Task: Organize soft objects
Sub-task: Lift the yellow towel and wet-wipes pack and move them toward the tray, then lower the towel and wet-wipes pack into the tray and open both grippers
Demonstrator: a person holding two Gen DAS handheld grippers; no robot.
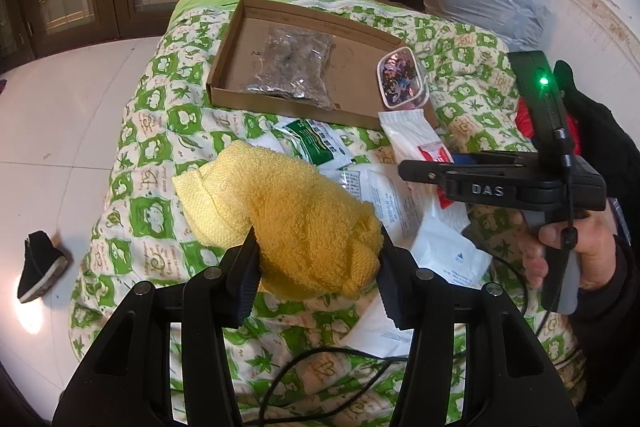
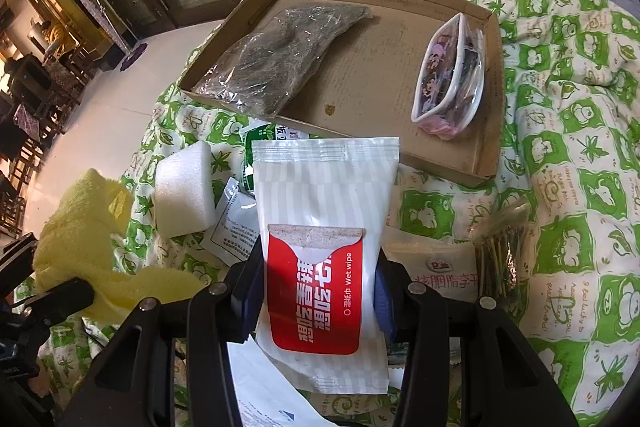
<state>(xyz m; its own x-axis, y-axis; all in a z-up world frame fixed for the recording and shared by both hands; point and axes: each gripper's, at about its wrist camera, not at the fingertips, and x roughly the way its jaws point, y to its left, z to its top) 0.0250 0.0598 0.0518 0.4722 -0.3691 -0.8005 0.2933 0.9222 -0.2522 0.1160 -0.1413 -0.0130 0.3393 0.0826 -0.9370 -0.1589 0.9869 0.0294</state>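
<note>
Left gripper [image 1: 316,267] clamping yellow towel [image 1: 288,203], right gripper [image 2: 316,291] pinching wet-wipe pack [image 2: 324,247], likely bound for upper-frame cardboard tray [image 2: 490,131].

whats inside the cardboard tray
The cardboard tray holds a clear bag of dark material and a patterned pouch. The pouch's contents and the floor beneath both are covered.
</note>
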